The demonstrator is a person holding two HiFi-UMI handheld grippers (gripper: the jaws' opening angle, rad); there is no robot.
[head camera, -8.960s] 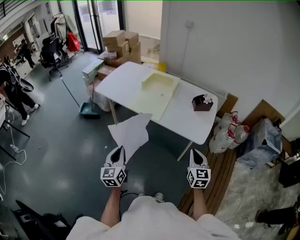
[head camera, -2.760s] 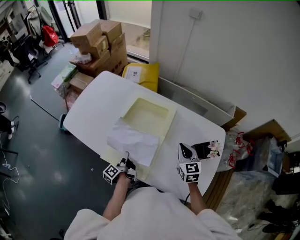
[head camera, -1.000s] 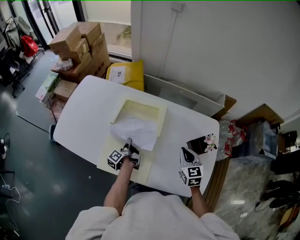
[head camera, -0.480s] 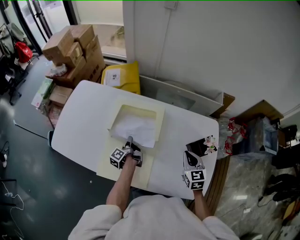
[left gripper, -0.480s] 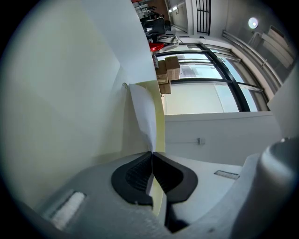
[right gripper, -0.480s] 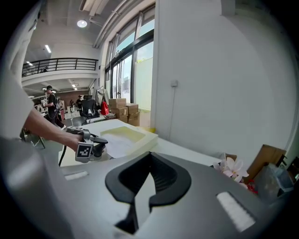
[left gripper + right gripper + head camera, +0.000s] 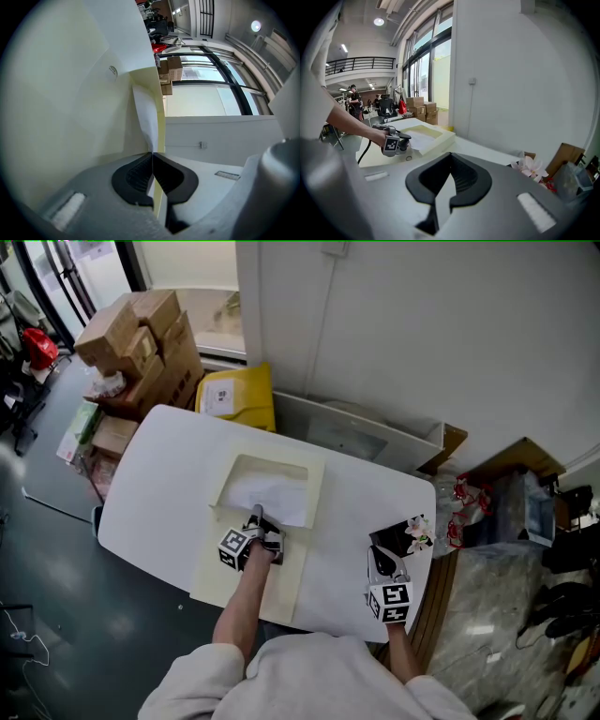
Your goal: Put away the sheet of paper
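A crumpled white sheet of paper [image 7: 272, 495] lies in the hollow of a pale yellow box [image 7: 225, 486] on the white table [image 7: 159, 493]. The box's flat lid [image 7: 244, 582] stretches toward me. My left gripper [image 7: 255, 515] reaches over the box's near rim, shut on the paper's near edge. In the left gripper view the pads [image 7: 140, 173] pinch the paper [image 7: 146, 117] beside the yellow box wall [image 7: 161, 103]. My right gripper [image 7: 379, 557] hovers at the table's right end, shut, with nothing in it. The right gripper view shows its own tips [image 7: 450, 157], the left gripper [image 7: 393, 141] and the paper [image 7: 421, 136].
A dark box with pink flowers [image 7: 401, 532] stands just beyond the right gripper. Behind the table's far left are stacked cardboard boxes [image 7: 131, 329] and a yellow parcel [image 7: 234, 395]. A white wall runs close behind the table. Bags [image 7: 483, 512] lie on the floor at the right.
My left gripper has pushed forward with the paper, which now sits lower and deeper in the box's hollow. The right gripper has barely shifted.
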